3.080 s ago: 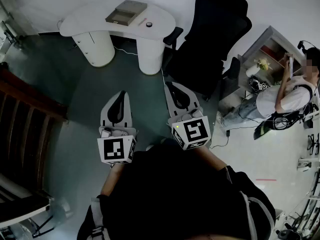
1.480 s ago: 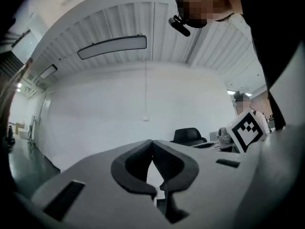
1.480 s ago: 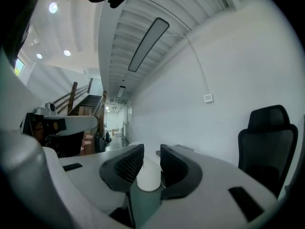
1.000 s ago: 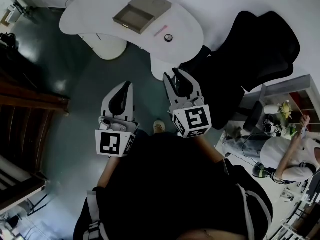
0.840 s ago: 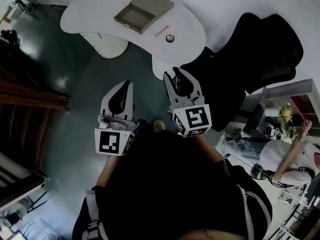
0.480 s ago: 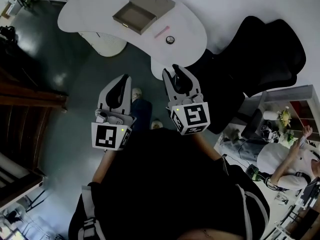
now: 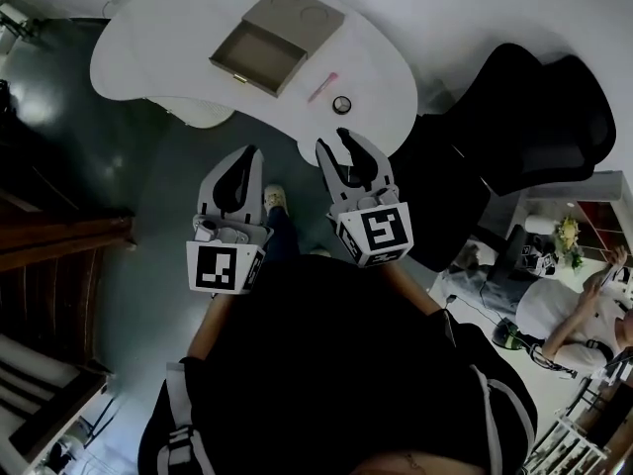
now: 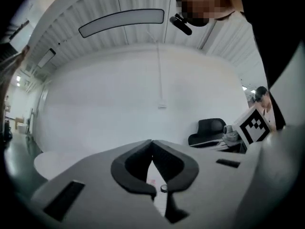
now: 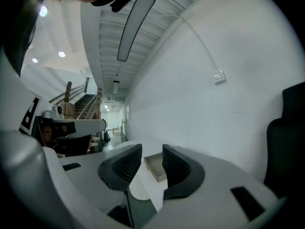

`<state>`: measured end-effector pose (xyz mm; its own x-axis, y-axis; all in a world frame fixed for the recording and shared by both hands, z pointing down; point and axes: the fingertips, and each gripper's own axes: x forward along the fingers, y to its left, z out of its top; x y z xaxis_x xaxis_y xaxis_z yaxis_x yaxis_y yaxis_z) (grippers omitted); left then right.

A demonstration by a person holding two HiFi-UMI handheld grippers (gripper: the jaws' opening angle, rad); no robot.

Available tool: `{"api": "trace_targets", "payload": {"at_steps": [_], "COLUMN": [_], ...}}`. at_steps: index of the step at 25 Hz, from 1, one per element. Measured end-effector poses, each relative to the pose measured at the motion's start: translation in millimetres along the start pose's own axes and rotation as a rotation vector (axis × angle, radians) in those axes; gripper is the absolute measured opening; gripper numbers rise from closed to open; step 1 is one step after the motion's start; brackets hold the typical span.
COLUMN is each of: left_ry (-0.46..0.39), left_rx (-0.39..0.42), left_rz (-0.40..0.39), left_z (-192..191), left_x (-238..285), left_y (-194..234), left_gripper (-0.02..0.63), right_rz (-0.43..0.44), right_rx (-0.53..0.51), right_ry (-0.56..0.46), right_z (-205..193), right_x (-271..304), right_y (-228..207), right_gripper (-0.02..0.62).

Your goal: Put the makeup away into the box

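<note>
We are holding the left gripper clenched and empty while the right gripper is opening on nothing, apparently readying for the makeup beside the open box.

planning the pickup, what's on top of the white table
A tan box, a pink stick and a small round item. The box's open part looks empty; whatever lies under its covered half is hidden.

The person wears a black short-sleeved top — the pale grey left gripper and right gripper have dark-lined jaws and black-and-white marker cubes.
</note>
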<state>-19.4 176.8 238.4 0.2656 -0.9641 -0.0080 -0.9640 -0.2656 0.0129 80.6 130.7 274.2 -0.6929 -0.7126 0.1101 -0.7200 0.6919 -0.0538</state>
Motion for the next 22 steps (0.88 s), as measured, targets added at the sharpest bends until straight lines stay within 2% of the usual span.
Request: {"api": "trace_targets", "payload": {"at_steps": [9,17,22], "left_ry": [0.071,0.08,0.054], "left_rx": [0.066,0.088,0.076], "left_rz": [-0.12,-0.241,-0.257], "left_z": [-9,-20,-22], "left_x": [72,125,145], "left_y": [54,81,85], "left_gripper": [0.008,0.008,0.008], "right_rz": [-0.081,-0.191,-0.208], "right_rx": [0.0,0.0,0.008], "right_ry": [0.047,0.077,0.138], "right_z": [-8,-20,-31], "right_x": [81,123,135], "right_y": [-23,-50,-61], "right_gripper": [0.152,0.152,0.152]}}
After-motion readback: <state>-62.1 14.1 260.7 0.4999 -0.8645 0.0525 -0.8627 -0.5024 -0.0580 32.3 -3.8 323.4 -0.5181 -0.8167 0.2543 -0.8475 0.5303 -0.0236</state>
